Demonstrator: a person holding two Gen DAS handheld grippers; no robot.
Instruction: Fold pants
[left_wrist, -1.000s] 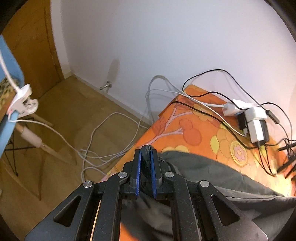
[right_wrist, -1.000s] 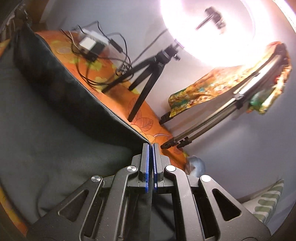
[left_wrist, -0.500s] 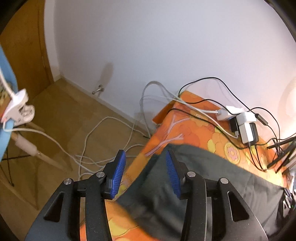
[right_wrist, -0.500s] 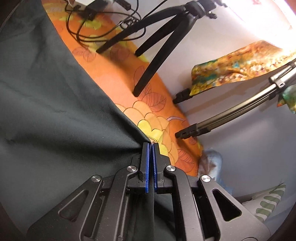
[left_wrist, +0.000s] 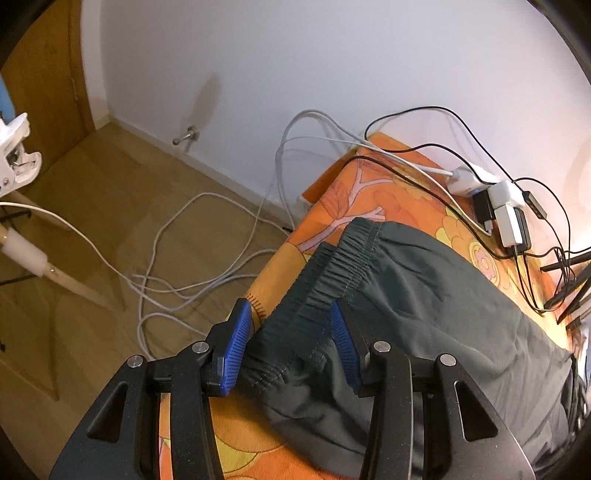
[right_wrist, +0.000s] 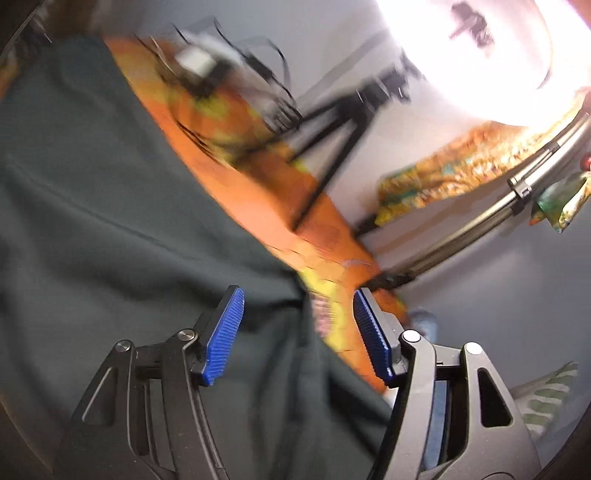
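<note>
Left gripper, fingers apart, straddles the elastic waistband of the dark pants, spread on the orange cover. Right gripper, fingers apart, frames a pants edge; tripod at 12 o'clock.

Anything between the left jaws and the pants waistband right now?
Nothing visible. The left gripper stands open with the pants waistband bunched directly between its jaws on the orange cover. The cables lie farther back, near the wall.
</note>
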